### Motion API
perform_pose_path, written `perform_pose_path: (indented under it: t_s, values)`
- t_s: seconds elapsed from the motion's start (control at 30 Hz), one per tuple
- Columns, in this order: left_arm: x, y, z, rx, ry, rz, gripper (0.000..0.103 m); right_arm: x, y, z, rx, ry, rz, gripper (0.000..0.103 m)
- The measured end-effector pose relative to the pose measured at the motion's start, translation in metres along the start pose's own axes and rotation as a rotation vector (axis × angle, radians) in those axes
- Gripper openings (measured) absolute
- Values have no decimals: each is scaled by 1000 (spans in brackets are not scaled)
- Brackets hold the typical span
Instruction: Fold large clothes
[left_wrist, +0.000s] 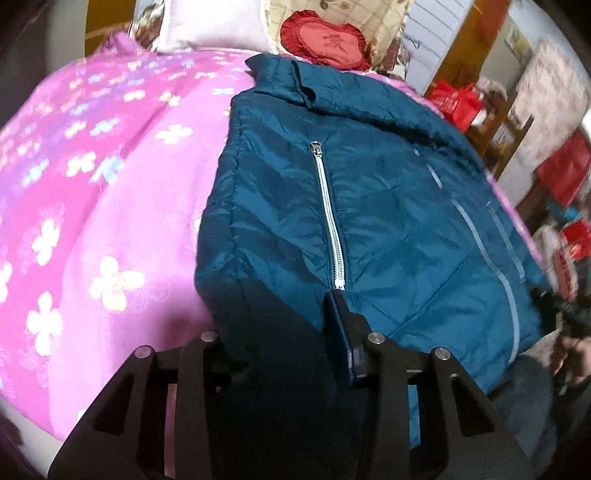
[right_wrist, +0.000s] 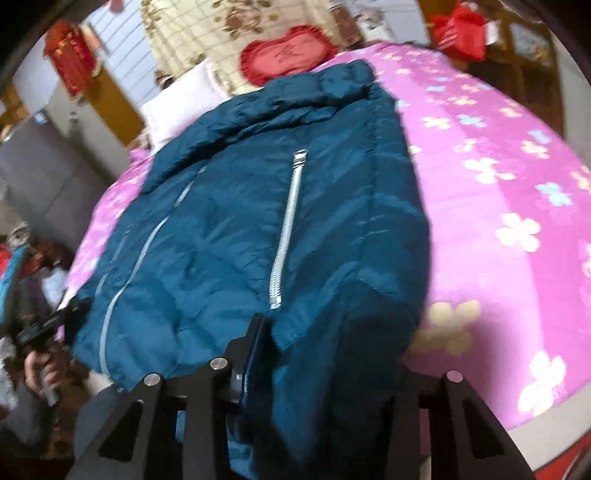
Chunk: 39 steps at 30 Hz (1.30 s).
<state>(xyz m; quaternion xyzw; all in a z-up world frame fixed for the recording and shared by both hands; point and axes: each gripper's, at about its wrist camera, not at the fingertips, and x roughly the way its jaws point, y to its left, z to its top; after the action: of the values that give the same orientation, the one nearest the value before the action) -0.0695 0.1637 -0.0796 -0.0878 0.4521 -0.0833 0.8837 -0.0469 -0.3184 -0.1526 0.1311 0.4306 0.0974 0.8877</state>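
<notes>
On a bed's pink flowered quilt (left_wrist: 92, 206) lies a teal puffer jacket (left_wrist: 388, 206), hem toward the cameras. The left gripper (left_wrist: 280, 332) pinches its hem fabric; the right gripper (right_wrist: 332, 343) likewise clamps the hem. Red heart cushion (left_wrist: 325, 42) behind.

So the bed (left_wrist: 110, 155) has a bright pink cover printed with white, yellow and blue flowers. A dark teal quilted puffer jacket (left_wrist: 388, 192) lies flat on it (silver zipper facing up), collar toward the head end, where a red heart-shaped frilly cushion (left_wrist: 325, 40) and a pale pink pillow (left_wrist: 210, 26) sit.
</notes>
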Motion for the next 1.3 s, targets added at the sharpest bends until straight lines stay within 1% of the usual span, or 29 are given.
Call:
perform_pose_path:
  t_s: [0.03,0.07,0.1,0.13,0.33,0.47,0.5,0.6,0.67,0.73,0.9,0.93,1.2,1.3]
  values:
    - [1,-4,-1,10,-2,12,45,0,2,-1,2,-11,-20,38]
    - [1,-6,-1,14,-3,8,48,-1,4,-3,2,-22,-41,38]
    - [2,-6,-1,13,-5,3,51,0,6,-3,-2,-23,-49,38]
    - [2,-6,-1,8,-8,-2,53,2,8,-2,-6,-9,-37,38]
    - [0,-1,-1,-38,-27,-37,54,5,5,2,9,8,-24,38]
    - [-2,7,-2,-107,-47,-77,54,4,9,1,-10,22,-41,38]
    - [-3,8,-2,-119,-52,-82,56,4,10,1,-13,23,-47,38]
    - [-1,2,-1,-92,-41,-53,56,5,15,0,-29,25,-78,38]
    - [0,-3,-1,-75,-36,-27,58,6,19,-1,-36,21,-111,38]
    - [2,-6,-1,-68,-36,-28,68,8,27,-3,-60,15,-161,38]
    - [6,-15,0,-37,-36,-1,79,12,44,-11,-117,-3,-264,38]
    - [7,-15,-1,-33,-37,5,79,12,45,-11,-126,-6,-274,38]
    - [8,-17,0,-20,-30,28,79,11,44,-11,-127,-8,-279,38]
    - [8,-19,-2,-16,-33,39,81,12,45,-12,-128,-7,-279,38]
